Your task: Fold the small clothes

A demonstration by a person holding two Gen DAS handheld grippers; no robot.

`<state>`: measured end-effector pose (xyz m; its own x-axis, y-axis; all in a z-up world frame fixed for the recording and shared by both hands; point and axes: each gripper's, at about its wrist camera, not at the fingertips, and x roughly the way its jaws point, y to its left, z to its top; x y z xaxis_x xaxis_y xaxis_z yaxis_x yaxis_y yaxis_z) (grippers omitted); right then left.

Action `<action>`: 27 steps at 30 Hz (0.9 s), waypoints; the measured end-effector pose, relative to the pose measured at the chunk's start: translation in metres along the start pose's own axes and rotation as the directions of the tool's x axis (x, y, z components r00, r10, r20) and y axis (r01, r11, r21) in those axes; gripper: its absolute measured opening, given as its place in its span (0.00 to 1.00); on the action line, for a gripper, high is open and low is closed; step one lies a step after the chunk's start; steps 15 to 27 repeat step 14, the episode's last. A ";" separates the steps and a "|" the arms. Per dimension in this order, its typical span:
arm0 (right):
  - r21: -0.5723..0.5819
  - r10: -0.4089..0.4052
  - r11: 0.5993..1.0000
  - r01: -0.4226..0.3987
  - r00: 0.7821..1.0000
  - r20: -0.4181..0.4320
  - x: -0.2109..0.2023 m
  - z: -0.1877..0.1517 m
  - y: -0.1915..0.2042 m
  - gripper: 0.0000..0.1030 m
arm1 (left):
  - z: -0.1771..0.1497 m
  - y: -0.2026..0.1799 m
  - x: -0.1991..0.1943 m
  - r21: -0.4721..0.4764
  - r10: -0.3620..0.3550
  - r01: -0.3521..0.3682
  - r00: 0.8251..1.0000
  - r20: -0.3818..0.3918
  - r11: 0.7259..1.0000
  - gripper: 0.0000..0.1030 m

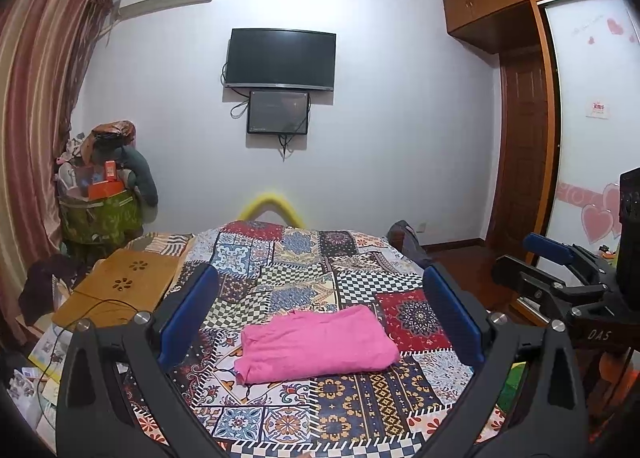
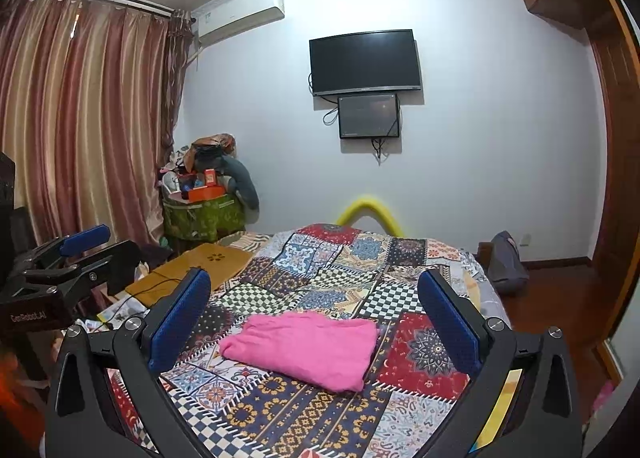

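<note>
A pink garment [image 1: 318, 344] lies folded into a neat rectangle on the patchwork bedspread [image 1: 312, 258]; the right wrist view shows the same pink garment [image 2: 304, 346] on the bedspread [image 2: 320, 418]. My left gripper [image 1: 320, 310] hovers above and short of it, jaws wide apart, blue pads [image 1: 188, 314] empty. My right gripper [image 2: 316, 314] is held the same way, open with nothing between its pads [image 2: 180, 318]. Each gripper shows in the other's view: the right one [image 1: 560, 270] at the right edge, the left one [image 2: 72, 254] at the left edge.
A wooden lap desk [image 1: 120, 290] with a black cable lies on the bed's left side beside papers [image 1: 44, 358]. A full green bag [image 1: 100, 214] stands in the far left corner by striped curtains [image 1: 36, 106]. A grey backpack [image 2: 506, 262] sits on the floor right of the bed.
</note>
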<state>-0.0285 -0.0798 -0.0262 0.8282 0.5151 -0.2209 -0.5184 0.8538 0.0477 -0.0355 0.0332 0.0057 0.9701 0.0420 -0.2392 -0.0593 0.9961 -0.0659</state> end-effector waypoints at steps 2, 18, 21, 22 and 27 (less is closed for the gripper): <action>0.000 -0.002 1.000 0.002 1.000 0.001 -0.001 0.001 -0.001 1.00 | 0.000 0.001 0.001 -0.004 -0.006 0.006 1.000 -0.006 1.000 1.00; 0.001 0.000 1.000 0.000 1.000 -0.007 0.002 -0.001 -0.001 1.00 | -0.002 0.003 0.004 -0.002 -0.019 0.019 1.000 -0.018 1.000 1.00; 0.001 0.000 1.000 0.000 1.000 -0.007 0.002 -0.001 -0.001 1.00 | -0.002 0.003 0.004 -0.002 -0.019 0.019 1.000 -0.018 1.000 1.00; 0.001 0.000 1.000 0.000 1.000 -0.007 0.002 -0.001 -0.001 1.00 | -0.002 0.003 0.004 -0.002 -0.019 0.019 1.000 -0.018 1.000 1.00; 0.001 0.000 1.000 0.000 1.000 -0.007 0.002 -0.001 -0.001 1.00 | -0.002 0.003 0.004 -0.002 -0.019 0.019 1.000 -0.018 1.000 1.00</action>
